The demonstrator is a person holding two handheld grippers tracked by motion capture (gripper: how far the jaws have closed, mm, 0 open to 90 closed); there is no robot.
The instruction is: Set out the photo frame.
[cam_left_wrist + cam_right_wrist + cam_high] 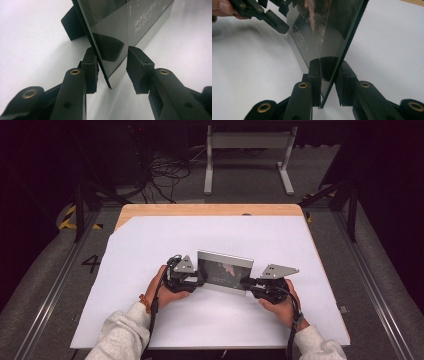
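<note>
Your left gripper (pixel 111 70): fingers (pixel 90 72) straddle frame's corner, one pad touching, other apart, not clamped. Your right gripper (pixel 327 82): fingers (pixel 315 75) pinch opposite edge of glass picture frame (pixel 223 271). Frame stands upright mid-desk on white sheet (pixel 150 240).

Lab or recording-studio setup, not a home. Wooden tabletop (pixel 210 209) covered by a plain white sheet (pixel 150 245), standing inside a dark metal frame (pixel 80 210) with rails (pixel 47 295) along both sides. Grey carpeted floor (pixel 30 285) with yellow-black hazard tape (pixel 67 217) and a painted number 4 (pixel 91 263). Loose black cables (pixel 160 175) piled on the floor behind, next to a white metal stand (pixel 247 157). Black surroundings, dark backdrop, light aimed at the work surface.
</note>
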